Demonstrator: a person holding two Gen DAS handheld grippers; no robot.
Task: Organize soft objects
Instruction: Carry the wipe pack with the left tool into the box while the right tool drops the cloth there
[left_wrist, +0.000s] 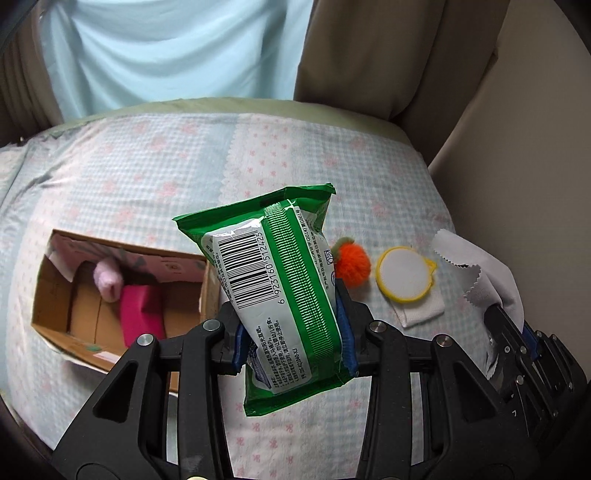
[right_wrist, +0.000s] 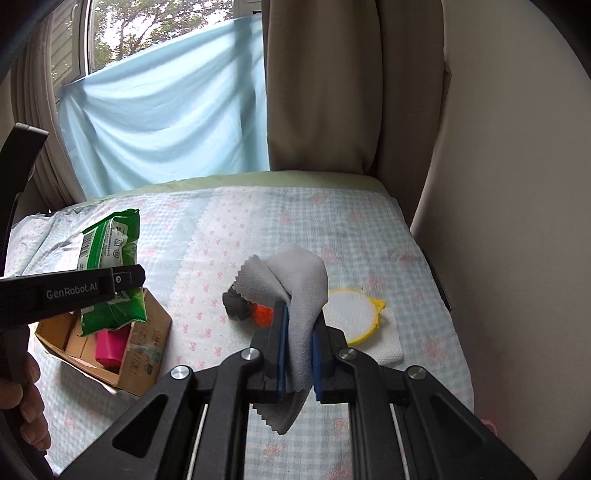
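A: What is each gripper pinching?

B: The left gripper (left_wrist: 293, 334) clamps the green wet-wipes pack (left_wrist: 275, 280) above the cardboard box (left_wrist: 110, 295); the right gripper (right_wrist: 299, 354) squeezes a grey cloth (right_wrist: 295, 295) over the bed (right_wrist: 369, 229).

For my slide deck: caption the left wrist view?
Left hand-held gripper lifts a green wet-wipes pack above the bed, cardboard box alongside.

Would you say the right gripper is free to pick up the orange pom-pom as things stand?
Probably not yet: the right gripper is shut on the grey cloth, which drapes before the orange pom-pom. Nothing else seems to cover it.
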